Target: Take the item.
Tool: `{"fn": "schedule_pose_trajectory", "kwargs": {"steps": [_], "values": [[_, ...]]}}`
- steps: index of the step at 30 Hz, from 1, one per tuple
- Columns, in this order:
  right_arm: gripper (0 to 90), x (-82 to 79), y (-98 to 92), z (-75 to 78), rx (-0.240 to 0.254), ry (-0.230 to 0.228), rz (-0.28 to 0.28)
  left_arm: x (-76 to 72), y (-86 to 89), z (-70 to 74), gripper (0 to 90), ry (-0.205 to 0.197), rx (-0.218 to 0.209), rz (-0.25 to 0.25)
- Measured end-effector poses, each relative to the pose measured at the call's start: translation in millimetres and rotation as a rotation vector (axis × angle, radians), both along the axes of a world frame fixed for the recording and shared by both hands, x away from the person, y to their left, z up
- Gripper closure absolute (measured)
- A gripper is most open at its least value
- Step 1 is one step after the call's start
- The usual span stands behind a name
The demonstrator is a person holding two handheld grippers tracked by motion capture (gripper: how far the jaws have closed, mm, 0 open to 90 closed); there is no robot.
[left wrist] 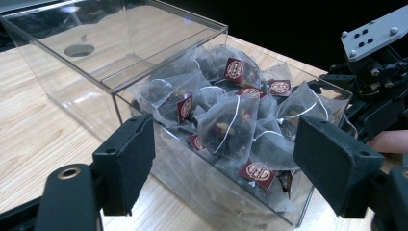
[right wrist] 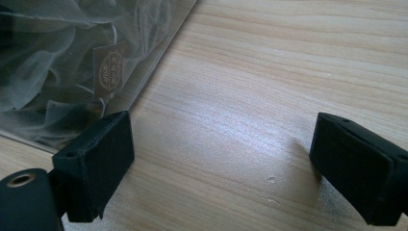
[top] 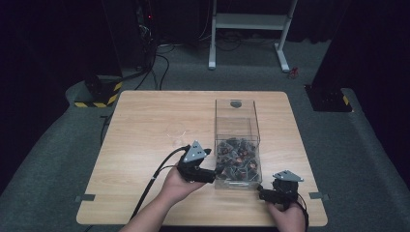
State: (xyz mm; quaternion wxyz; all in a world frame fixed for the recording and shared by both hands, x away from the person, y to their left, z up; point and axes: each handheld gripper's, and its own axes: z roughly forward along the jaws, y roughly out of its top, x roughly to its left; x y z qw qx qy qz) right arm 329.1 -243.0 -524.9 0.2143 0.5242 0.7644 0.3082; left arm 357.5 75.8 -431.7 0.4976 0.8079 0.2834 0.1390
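Left gripper (left wrist: 226, 159) jaws wide, nothing gripped, at box (top: 237, 145) of tea bags (left wrist: 231, 120) – could shove box. Right gripper (right wrist: 221, 163) jaws released over worktop (right wrist: 269, 77).

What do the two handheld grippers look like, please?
Both the left gripper and the right gripper are black, each topped by a grey three-cornered plate with small holes. Their jaws carry blocky matte black pads. Black cables trail from the left one.

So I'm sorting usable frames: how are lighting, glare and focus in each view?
High view: dark room, lit table, slightly soft. Left gripper view: sharp tea bags, reflections on the clear box. Right gripper view: pale sheen on the wood, bags blurred behind the box wall.
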Motion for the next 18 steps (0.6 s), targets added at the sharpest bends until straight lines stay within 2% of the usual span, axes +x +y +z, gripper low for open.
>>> {"fn": "schedule_pose_trajectory", "kwargs": {"steps": [9,18], "values": [[8.1,0.0,0.0,0.0,0.0,0.0,0.001,6.9,-7.0,-2.5,33.2,0.0,-0.015,-0.002],[8.1,0.0,-0.1,0.0,0.0,0.0,0.002,14.6,-13.7,-6.9,43.5,0.005,-0.009,0.004]]}}
